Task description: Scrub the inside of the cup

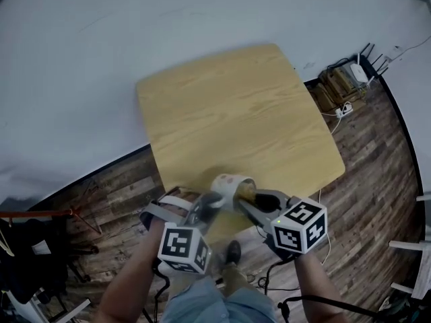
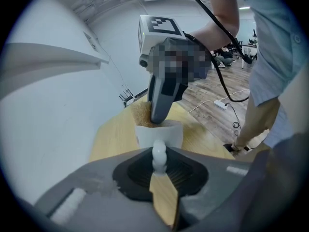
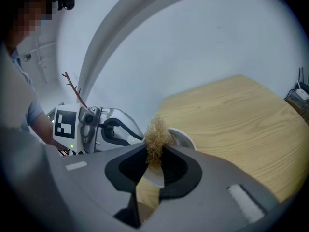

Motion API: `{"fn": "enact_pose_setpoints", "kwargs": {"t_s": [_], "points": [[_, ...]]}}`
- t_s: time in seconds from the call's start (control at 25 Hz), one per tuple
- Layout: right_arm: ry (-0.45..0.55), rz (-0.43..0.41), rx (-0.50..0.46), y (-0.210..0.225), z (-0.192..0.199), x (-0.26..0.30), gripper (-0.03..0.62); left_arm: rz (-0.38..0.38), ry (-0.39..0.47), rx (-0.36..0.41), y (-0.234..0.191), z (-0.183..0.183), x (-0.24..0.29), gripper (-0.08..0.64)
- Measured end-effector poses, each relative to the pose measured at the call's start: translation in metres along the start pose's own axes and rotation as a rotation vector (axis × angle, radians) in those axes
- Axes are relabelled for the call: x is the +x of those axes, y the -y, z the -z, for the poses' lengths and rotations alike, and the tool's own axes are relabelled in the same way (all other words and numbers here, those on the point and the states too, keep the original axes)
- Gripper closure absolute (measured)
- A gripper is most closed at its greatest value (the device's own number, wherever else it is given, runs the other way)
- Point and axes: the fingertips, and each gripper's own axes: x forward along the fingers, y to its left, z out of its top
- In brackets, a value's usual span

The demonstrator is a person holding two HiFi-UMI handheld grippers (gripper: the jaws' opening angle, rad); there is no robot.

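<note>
A white cup is held tilted over the near edge of the wooden table. My left gripper is shut on the cup's handle, which sticks up between its jaws in the left gripper view, with the cup body just beyond. My right gripper is shut on a tan fibrous scrubber. The scrubber sits at the cup's mouth, with the right gripper's jaws reaching down to the rim. The cup's rim shows just behind the scrubber. The cup's inside is hidden.
The table top stretches away beyond the cup. Dark plank floor surrounds it, with cables and a power strip at the right. A white wall lies behind the table. The person's legs are directly below the grippers.
</note>
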Motion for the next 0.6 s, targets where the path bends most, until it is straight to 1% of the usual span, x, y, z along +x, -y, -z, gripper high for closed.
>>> {"fn": "enact_pose_setpoints", "kwargs": {"t_s": [0.24, 0.44, 0.6], "points": [[0.104, 0.043, -0.01, -0.001, -0.023, -0.023, 0.525, -0.033, -0.008, -0.034, -0.002, 0.007, -0.001, 0.482], [0.25, 0.063, -0.043, -0.009, -0.059, -0.052, 0.523, -0.06, 0.003, -0.105, -0.001, 0.013, -0.004, 0.482], [0.298, 0.071, -0.096, -0.019, -0.082, -0.07, 0.523, -0.088, 0.014, -0.168, -0.001, 0.015, -0.005, 0.482]]}}
